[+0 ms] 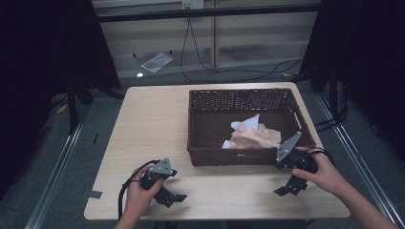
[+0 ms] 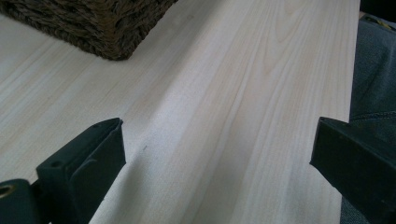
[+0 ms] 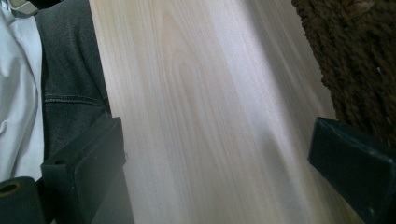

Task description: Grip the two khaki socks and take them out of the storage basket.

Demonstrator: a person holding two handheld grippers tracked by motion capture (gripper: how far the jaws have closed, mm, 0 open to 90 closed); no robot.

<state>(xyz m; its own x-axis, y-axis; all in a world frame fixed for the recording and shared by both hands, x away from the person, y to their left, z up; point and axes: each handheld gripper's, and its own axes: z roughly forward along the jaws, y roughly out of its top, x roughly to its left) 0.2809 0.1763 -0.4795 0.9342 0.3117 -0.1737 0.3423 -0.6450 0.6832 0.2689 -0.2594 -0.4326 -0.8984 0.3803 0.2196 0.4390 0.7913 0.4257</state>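
A dark woven basket stands on the right half of the light wooden table. Inside it lies crumpled cloth, peach and white. My left gripper rests near the table's front edge, left of the basket, open with nothing between its jaws. In the left gripper view its jaws stand wide over bare wood, and the basket's corner is at the upper left. My right gripper hovers in front of the basket's right corner, open and empty. The basket's wall runs along the right of the right gripper view.
Black cables trail on the floor behind the table. A metal rail runs along the floor at the right, another at the left. A small piece of tape sits at the table's front left corner.
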